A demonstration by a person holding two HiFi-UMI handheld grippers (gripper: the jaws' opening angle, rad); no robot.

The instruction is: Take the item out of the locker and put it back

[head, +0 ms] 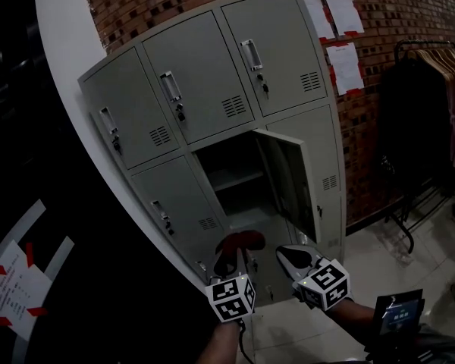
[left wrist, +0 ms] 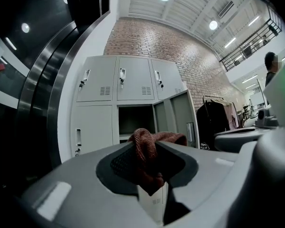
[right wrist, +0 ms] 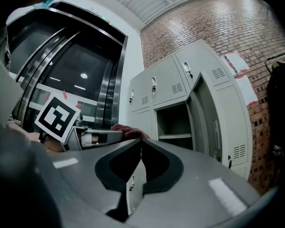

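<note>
- Stands before a grey locker bank (head: 205,74) against a brick wall, left gripper (head: 229,260) and right gripper (head: 290,255) side by side and aimed at the open middle compartment (head: 221,156).
- Pinches a rust-red cloth (left wrist: 146,148) between the left pads, bunched and draped over the jaw tips. Holds it outside the locker, in front of and below the opening, well apart from the inner shelf (head: 239,179).
- Carries the right gripper with its fingers pressed together on nothing, likely kept free for the door (head: 290,174).
- Leaves that door swung out to the right, probably so the cloth can pass straight in without a second reach.
- Appears to be mid-task: cloth out of the compartment, return not yet made.
- Shows, in the head view alone, both grippers together and how low they sit against the opening, though the pinch itself hides behind the cloth there.
- Shows, in the left gripper view alone, the fabric folded into the jaws with the opening directly behind.
- Shows, in the right gripper view alone, the closed empty tips, the shelf edge-on, and the left gripper's marker cube (right wrist: 57,118) off to the side.
</note>
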